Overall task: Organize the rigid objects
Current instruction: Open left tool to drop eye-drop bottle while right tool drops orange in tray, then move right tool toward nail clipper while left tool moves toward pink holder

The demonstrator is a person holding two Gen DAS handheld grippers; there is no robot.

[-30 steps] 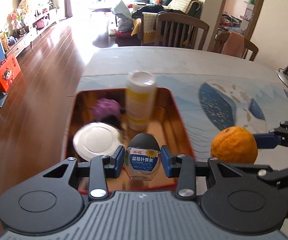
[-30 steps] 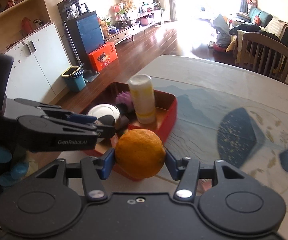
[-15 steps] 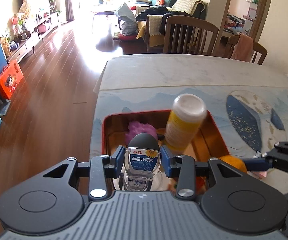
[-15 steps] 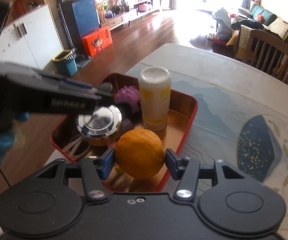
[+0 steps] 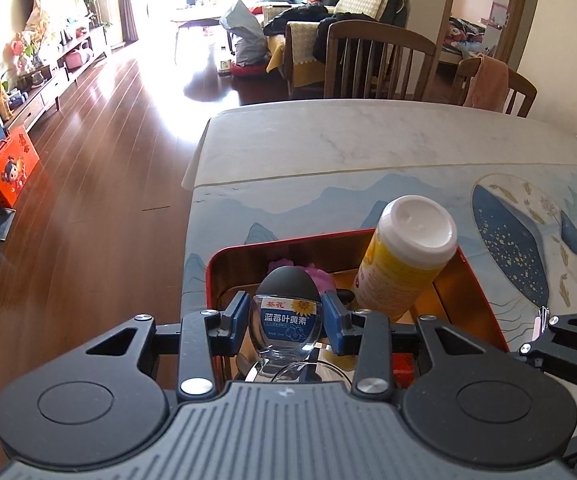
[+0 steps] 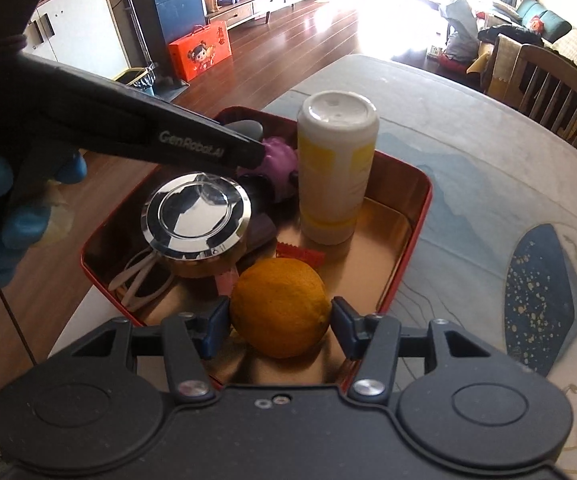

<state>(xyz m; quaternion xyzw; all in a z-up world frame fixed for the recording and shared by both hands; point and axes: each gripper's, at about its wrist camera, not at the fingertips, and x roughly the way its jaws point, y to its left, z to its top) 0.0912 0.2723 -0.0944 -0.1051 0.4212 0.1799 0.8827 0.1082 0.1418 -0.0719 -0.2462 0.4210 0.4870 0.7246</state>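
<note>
Both claws have come forward and down over the red tin point(image 6: 420, 216) since the earlier frame. Left claw point(image 5: 286, 322): clenched on a small clear bottle point(image 5: 286, 320) with dark cap, above the tin's near end. Right claw point(image 6: 280, 320): clenched on an orange point(image 6: 280, 306), low inside the tin, near a yellow-and-white canister point(image 6: 336, 176), a chrome-lidded jar point(image 6: 196, 216) and a purple ball point(image 6: 278, 156); tin on patterned tabletop point(image 6: 468, 152).

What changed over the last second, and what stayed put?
Both grippers came in over the red tin: the right gripper carried the orange from outside its rim to above its floor. The left gripper keeps the small bottle. Tin contents unchanged.
</note>
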